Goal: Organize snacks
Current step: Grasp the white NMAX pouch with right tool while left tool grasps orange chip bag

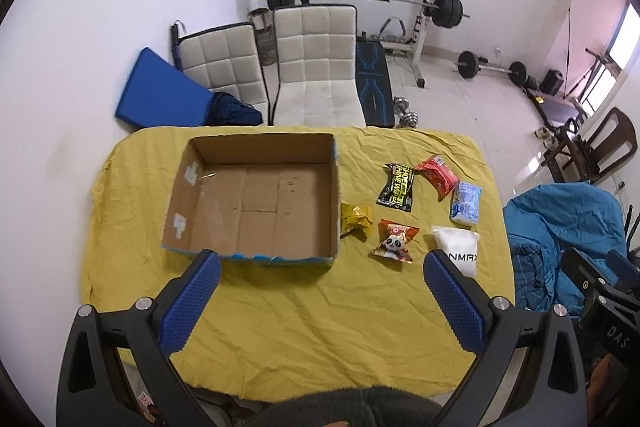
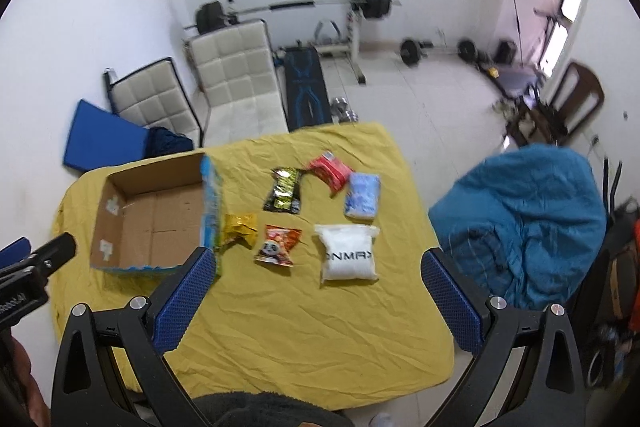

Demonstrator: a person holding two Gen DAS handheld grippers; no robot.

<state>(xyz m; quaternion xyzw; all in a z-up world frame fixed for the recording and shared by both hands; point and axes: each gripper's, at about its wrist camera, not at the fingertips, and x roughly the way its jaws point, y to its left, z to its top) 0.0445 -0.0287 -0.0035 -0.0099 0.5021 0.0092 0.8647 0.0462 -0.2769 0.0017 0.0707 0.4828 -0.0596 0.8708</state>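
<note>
An empty cardboard box (image 1: 256, 199) (image 2: 152, 215) lies on the left of the yellow-covered table (image 1: 320, 307) (image 2: 304, 315). To its right lie several snack packs: a yellow one (image 1: 356, 221) (image 2: 240, 227) against the box, an orange panda pack (image 1: 396, 241) (image 2: 278, 245), a black-and-yellow pack (image 1: 396, 185) (image 2: 285, 189), a red pack (image 1: 436, 175) (image 2: 330, 169), a light blue pack (image 1: 466, 203) (image 2: 362, 201) and a white pouch (image 1: 460, 251) (image 2: 348, 253). My left gripper (image 1: 322, 259) hangs open above the table's near side. My right gripper (image 2: 320, 255) is open too, above the pouch and panda pack.
Two white padded chairs (image 1: 316, 67) and a blue mat (image 1: 160, 87) stand behind the table, with a barbell rack (image 1: 428, 11) and weights on the floor beyond. A blue blanket heap (image 2: 520, 219) lies off the table's right edge.
</note>
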